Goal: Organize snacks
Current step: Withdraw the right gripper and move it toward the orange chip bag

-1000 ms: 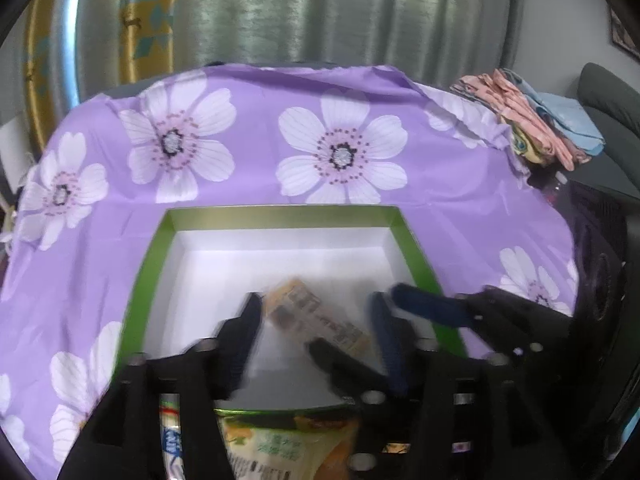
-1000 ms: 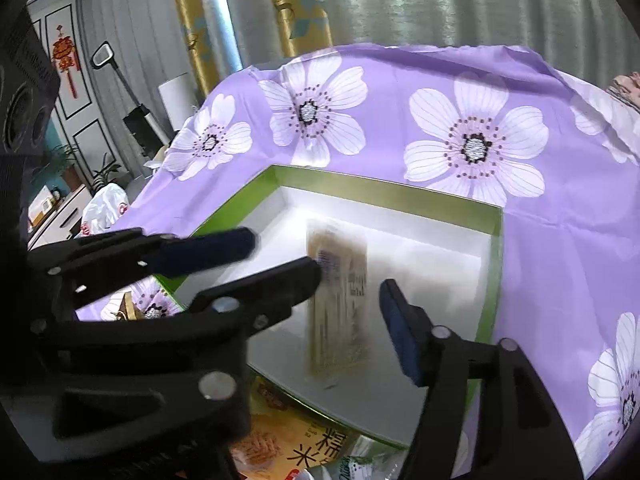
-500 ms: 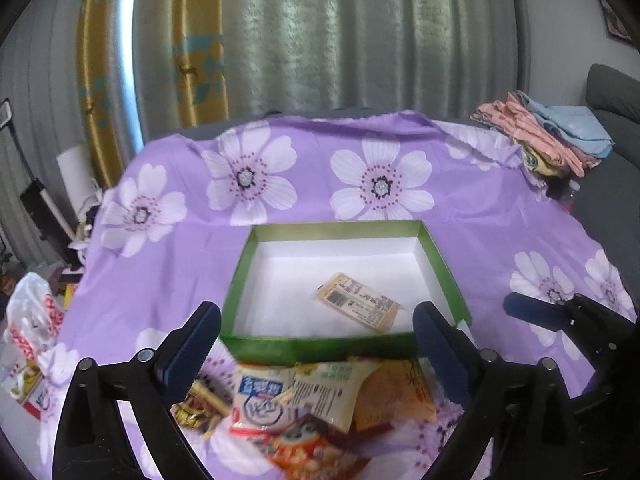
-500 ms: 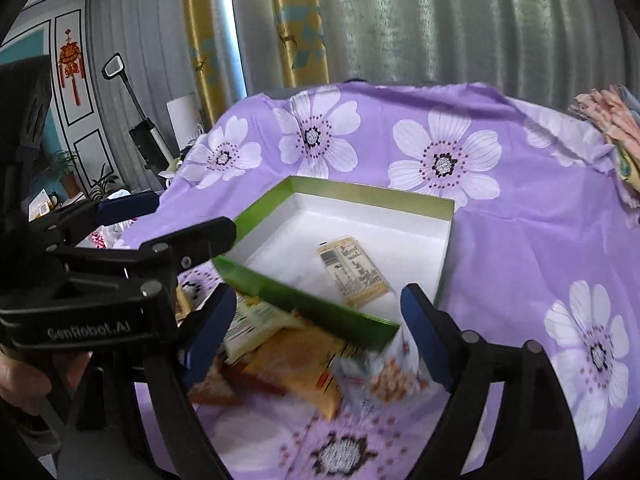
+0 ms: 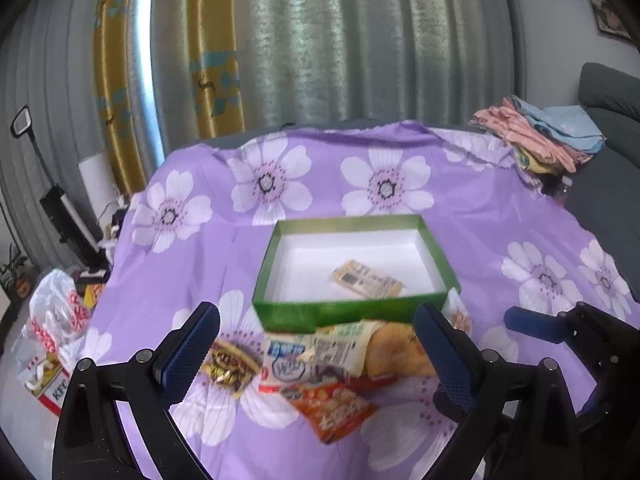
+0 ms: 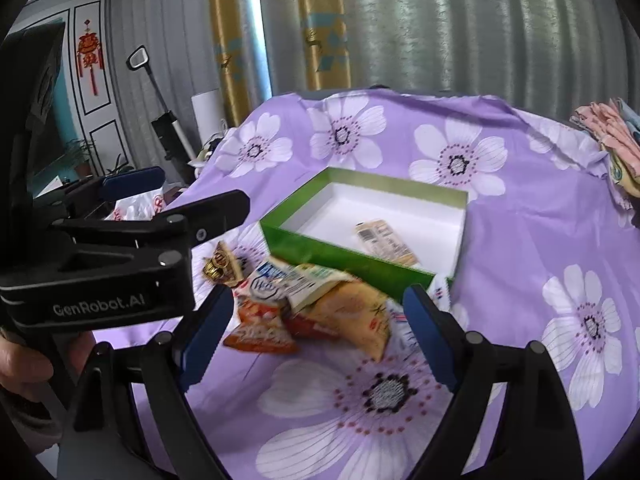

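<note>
Purple flowered cloth (image 5: 208, 252) bears green box (image 5: 352, 312) and snack packets (image 5: 320, 364).

Left claw (image 5: 316, 344): matte black plastic frame, two angled arms, round silver screw heads along each. Fingers (image 5: 192, 348) faced with dark blue ribbed pads. Right claw (image 6: 316, 336): same build; white "GenRobot.AI" lettering on the left claw's black body.
</note>
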`<action>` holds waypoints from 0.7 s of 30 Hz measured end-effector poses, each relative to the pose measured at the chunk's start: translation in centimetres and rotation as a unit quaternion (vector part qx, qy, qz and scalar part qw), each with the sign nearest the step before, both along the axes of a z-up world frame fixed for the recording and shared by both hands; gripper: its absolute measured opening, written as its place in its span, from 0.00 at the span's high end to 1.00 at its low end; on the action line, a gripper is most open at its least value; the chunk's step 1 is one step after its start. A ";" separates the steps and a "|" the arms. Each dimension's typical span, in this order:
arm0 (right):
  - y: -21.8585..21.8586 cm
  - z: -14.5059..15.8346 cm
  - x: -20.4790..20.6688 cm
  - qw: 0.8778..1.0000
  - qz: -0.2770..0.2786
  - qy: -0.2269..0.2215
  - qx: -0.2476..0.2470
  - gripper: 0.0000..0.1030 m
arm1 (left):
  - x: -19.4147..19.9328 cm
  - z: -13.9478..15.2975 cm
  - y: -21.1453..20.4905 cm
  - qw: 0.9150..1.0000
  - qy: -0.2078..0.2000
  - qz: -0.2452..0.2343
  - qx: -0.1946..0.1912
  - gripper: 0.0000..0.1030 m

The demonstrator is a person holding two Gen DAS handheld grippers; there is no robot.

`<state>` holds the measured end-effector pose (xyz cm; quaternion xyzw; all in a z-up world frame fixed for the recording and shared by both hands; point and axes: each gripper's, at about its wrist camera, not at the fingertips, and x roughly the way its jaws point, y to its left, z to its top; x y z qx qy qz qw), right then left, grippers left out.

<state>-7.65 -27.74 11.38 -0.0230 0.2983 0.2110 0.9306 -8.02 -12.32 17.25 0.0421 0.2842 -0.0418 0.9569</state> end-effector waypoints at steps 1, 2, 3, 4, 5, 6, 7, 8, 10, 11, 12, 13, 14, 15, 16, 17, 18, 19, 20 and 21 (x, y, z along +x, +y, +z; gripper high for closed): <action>0.2 -0.2 -0.3 1.000 0.001 0.002 -0.001 0.15 | -0.1 -0.3 0.3 1.000 0.005 0.002 -0.001 0.05; 0.3 -0.4 -0.5 1.000 0.003 0.005 0.000 0.15 | -0.2 -0.7 0.6 1.000 0.013 0.004 -0.004 0.05; 0.5 -0.7 -0.5 1.000 0.005 0.010 0.001 0.15 | -0.3 -1.0 0.9 1.000 0.019 0.005 -0.006 0.05; 0.6 -0.9 -0.7 1.000 0.006 0.014 0.002 0.15 | -0.3 -1.5 1.4 0.999 0.030 0.006 -0.012 0.05; 0.8 -1.2 -0.8 1.000 0.006 0.019 0.001 0.15 | -0.4 -1.8 1.8 0.999 0.036 0.008 -0.015 0.05; 0.9 -1.4 -0.9 1.000 0.006 0.022 0.001 0.15 | -0.4 -2.3 2.4 0.999 0.047 0.012 -0.020 0.05; 1.1 -1.7 -1.1 1.000 0.008 0.027 0.000 0.15 | -0.4 -2.6 3.0 0.998 0.053 0.016 -0.024 0.05; 1.2 -2.0 -1.2 0.999 0.009 0.031 0.000 0.15 | -0.5 -2.9 3.7 0.998 0.058 0.022 -0.029 0.05; 1.6 -2.5 -1.4 0.999 0.012 0.040 -0.002 0.15 | -0.5 -3.6 5.2 0.996 0.067 0.033 -0.042 0.05; 1.7 -2.7 -1.5 0.999 0.013 0.043 -0.003 0.15 | -0.5 -4.0 6.1 0.995 0.074 0.038 -0.049 0.05; 1.8 -3.0 -1.6 0.999 0.015 0.048 -0.004 0.15 | -0.6 -4.3 6.6 0.995 0.079 0.041 -0.055 0.05; 2.0 -3.4 -1.6 0.998 0.016 0.054 -0.005 0.15 | -0.5 -4.8 7.3 0.993 0.088 0.046 -0.063 0.05; 2.1 -3.6 -1.6 0.998 0.017 0.059 -0.005 0.15 | -0.5 -5.3 8.0 0.992 0.095 0.053 -0.069 0.05; 2.2 -4.0 -1.6 0.998 0.019 0.064 -0.005 0.15 | -0.5 -5.7 8.6 0.990 0.101 0.059 -0.074 0.05; 2.4 -4.4 -1.5 0.997 0.022 0.070 -0.005 0.15 | -0.6 -6.2 9.2 0.989 0.107 0.061 -0.083 0.05; 2.6 -4.8 -1.5 0.997 0.024 0.075 -0.005 0.15 | -0.6 -6.7 9.6 0.987 0.113 0.059 -0.093 0.05; 2.8 -5.3 -1.3 0.996 0.027 0.082 -0.004 0.15 | -0.6 -7.1 9.9 0.986 0.119 0.055 -0.101 0.05; 3.0 -5.7 -1.4 0.996 0.029 0.086 -0.004 0.15 | -0.7 -7.6 10.1 0.984 0.126 0.051 -0.111 0.05; 3.2 -6.1 -1.3 0.995 0.033 0.092 -0.004 0.15 | -0.7 -8.3 10.2 0.982 0.136 0.044 -0.123 0.05; 3.4 -6.4 -1.2 0.995 0.036 0.096 -0.004 0.15 | -0.6 -8.6 10.3 0.980 0.143 0.038 -0.131 0.05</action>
